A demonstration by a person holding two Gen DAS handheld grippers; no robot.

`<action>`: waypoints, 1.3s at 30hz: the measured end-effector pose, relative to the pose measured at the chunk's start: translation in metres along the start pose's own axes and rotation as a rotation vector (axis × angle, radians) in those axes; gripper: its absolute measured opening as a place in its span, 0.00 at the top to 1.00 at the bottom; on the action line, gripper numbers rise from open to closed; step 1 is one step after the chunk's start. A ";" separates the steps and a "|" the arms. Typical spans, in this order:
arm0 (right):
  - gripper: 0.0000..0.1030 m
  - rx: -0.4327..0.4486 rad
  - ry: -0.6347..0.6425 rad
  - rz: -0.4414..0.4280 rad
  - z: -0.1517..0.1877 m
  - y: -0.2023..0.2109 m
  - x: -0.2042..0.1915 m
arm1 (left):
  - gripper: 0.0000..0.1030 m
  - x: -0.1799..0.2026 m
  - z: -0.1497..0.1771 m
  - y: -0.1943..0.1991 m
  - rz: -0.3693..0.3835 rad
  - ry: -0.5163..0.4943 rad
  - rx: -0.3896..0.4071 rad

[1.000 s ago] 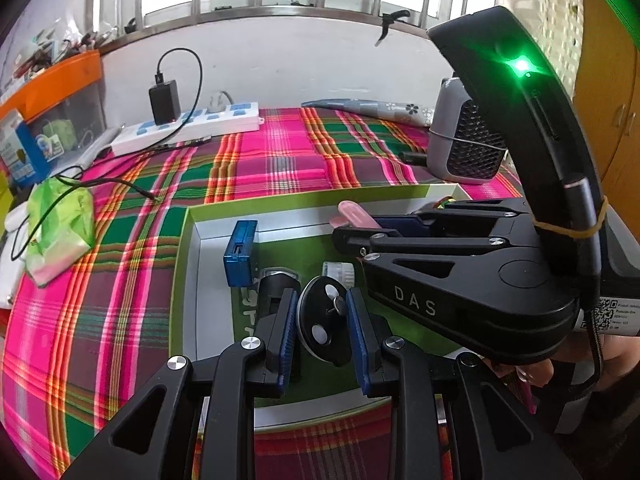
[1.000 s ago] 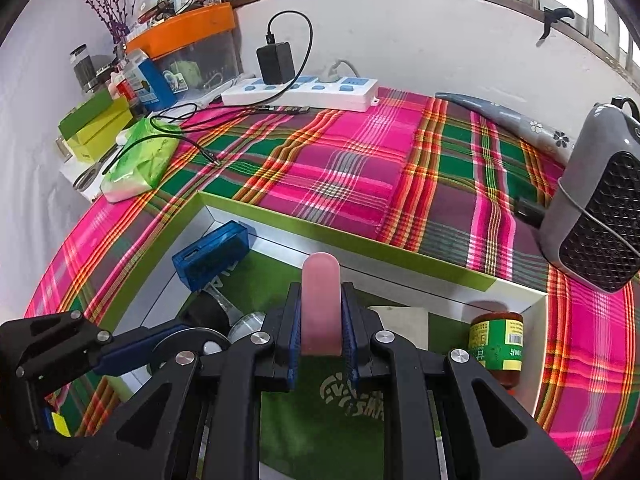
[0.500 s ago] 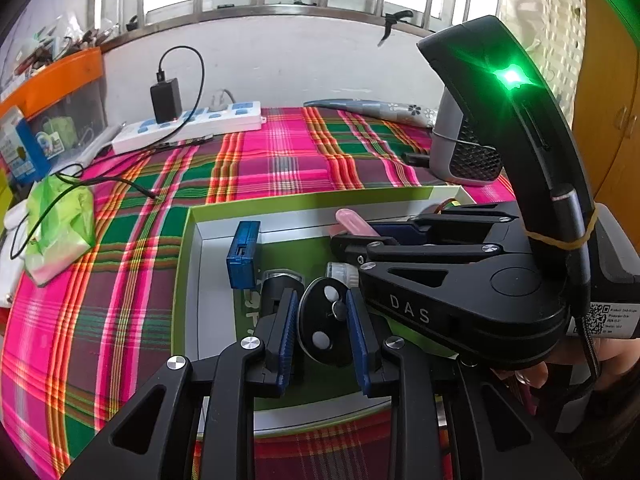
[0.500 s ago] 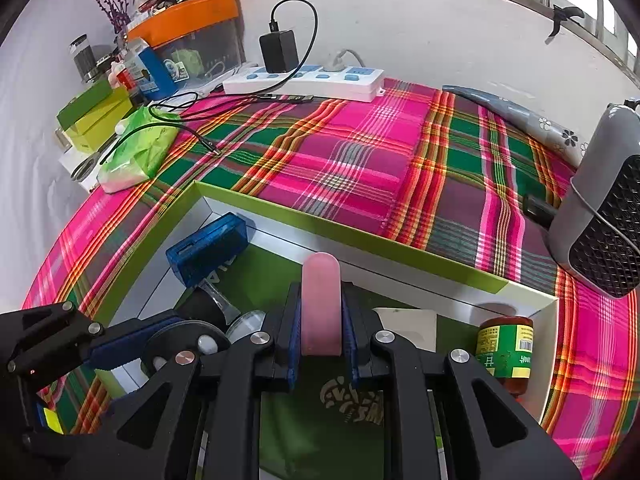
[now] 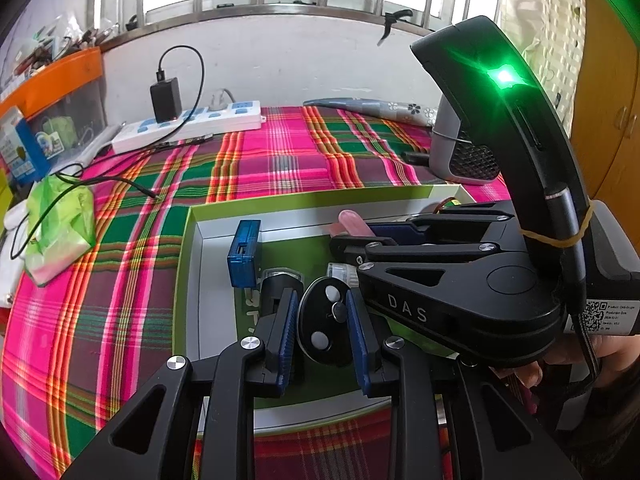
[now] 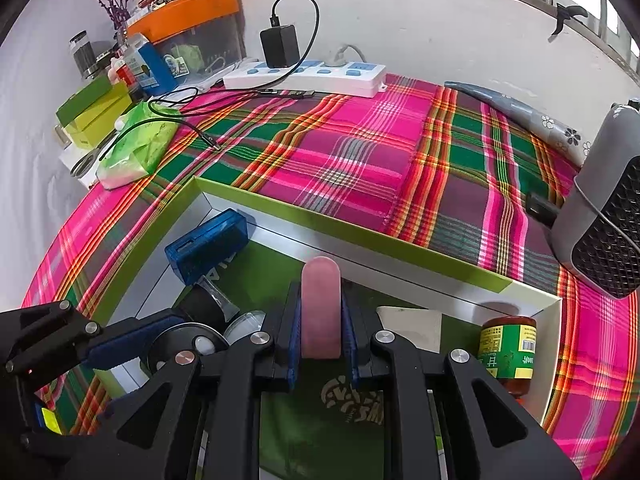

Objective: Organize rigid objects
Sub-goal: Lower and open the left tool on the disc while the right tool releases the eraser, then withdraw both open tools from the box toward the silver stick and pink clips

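A shallow green box (image 6: 360, 236) with white inner walls lies on the plaid cloth. My right gripper (image 6: 320, 332) is shut on a pink round-ended bar (image 6: 320, 304) and holds it above the box floor. From the left wrist view the same bar (image 5: 352, 220) sticks out of the right gripper (image 5: 360, 236). My left gripper (image 5: 322, 328) is shut on a black oval disc (image 5: 324, 320) with white dots, low over the box. In the box lie a blue plastic case (image 6: 208, 244), a black lens-like cylinder (image 5: 280, 280), a white card (image 6: 412, 328) and a red jar (image 6: 508, 352) with a green label.
A white power strip (image 6: 308, 74) with a black charger sits at the back. A grey heater (image 6: 600, 232) stands at the right. A green tissue pack (image 6: 136, 148) and loose cables lie at the left, with boxes behind. A hand (image 5: 520, 376) holds the right gripper.
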State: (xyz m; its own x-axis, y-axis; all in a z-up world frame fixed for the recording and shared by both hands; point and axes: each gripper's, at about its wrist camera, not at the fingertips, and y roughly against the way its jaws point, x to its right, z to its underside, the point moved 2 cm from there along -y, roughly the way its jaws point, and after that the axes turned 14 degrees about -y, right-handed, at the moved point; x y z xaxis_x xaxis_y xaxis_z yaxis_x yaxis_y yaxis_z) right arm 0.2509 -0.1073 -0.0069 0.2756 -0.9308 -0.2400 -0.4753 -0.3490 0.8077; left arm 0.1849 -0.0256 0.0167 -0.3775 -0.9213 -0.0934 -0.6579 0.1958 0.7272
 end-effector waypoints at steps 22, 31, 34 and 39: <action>0.71 0.022 -0.024 -0.012 0.002 0.009 -0.002 | 0.70 0.006 0.001 0.005 0.003 -0.008 -0.006; 0.70 0.058 -0.027 -0.016 0.006 0.027 -0.006 | 0.70 0.011 0.005 0.023 -0.014 -0.026 0.015; 0.70 0.073 -0.035 -0.015 0.008 0.035 -0.006 | 0.70 0.011 0.006 0.030 -0.026 -0.030 0.024; 0.69 0.089 -0.052 -0.023 0.014 0.046 -0.004 | 0.70 0.010 0.011 0.041 -0.031 -0.025 0.035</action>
State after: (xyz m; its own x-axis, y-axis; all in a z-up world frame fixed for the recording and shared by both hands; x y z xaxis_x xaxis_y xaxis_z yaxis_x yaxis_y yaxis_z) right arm 0.2162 -0.1207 0.0235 0.2448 -0.9261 -0.2872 -0.5427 -0.3763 0.7509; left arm 0.1467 -0.0235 0.0383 -0.3724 -0.9185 -0.1332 -0.6920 0.1791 0.6993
